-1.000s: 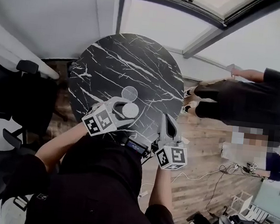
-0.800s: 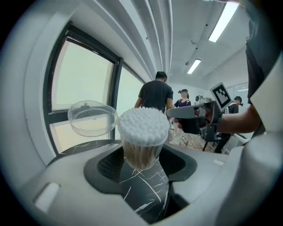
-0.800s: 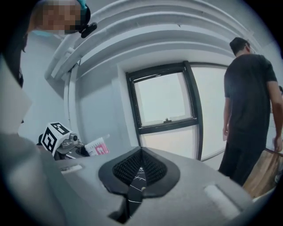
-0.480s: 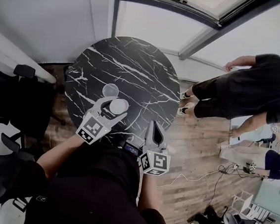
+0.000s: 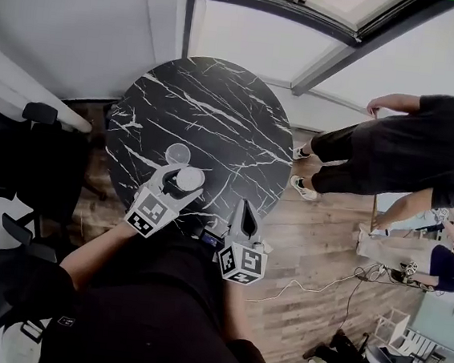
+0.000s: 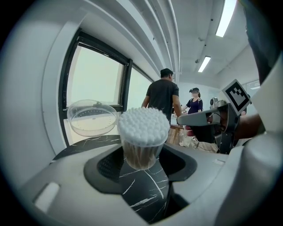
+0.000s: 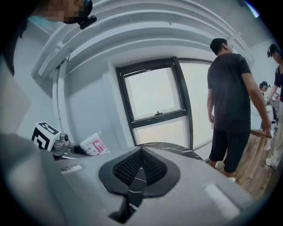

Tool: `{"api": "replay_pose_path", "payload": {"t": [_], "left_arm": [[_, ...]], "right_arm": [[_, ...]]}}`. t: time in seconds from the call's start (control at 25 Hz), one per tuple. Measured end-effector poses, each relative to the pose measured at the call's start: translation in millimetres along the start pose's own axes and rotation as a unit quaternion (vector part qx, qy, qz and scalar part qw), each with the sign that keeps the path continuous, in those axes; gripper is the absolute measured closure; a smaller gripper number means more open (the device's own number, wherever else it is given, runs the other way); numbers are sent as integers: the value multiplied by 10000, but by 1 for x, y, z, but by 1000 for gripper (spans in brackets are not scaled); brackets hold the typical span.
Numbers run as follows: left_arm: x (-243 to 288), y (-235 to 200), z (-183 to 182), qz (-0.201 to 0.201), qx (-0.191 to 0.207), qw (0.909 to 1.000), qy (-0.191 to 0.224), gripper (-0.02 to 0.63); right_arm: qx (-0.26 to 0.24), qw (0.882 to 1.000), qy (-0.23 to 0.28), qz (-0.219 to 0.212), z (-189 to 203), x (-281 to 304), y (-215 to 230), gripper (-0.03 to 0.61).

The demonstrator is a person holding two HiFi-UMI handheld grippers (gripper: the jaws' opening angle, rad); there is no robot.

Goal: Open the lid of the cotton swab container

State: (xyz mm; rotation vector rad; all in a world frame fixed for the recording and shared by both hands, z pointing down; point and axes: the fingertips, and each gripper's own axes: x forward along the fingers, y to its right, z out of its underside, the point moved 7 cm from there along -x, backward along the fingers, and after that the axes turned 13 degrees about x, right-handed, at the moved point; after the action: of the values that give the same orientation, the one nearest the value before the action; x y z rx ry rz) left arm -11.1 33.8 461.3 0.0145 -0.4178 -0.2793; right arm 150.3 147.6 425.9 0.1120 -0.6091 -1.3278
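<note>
Swab container (image 6: 140,132): one, left gripper (image 6: 141,161) is clamping it.
Lid (image 6: 92,117): one, lying on table (image 5: 218,111).
Right gripper (image 7: 139,170): one, jaws pressing together, empty.

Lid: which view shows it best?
Left gripper view. The clear lid is large and sharp there, off the container, on the table behind it. Head view shows it only as a small pale disc on the table. Right gripper view doesn't show it.

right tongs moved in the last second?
Yes. The right tongs shifted left along the table's near edge and back toward the person.
</note>
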Motion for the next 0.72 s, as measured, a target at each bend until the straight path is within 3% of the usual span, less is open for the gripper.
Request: {"api": "replay_pose_path", "payload": {"t": [0.72], "left_arm": [[3,3,2,181,75,9997,-126,356]], "right_arm": [[11,9999,8,-110,-2,2,1,578]]}}
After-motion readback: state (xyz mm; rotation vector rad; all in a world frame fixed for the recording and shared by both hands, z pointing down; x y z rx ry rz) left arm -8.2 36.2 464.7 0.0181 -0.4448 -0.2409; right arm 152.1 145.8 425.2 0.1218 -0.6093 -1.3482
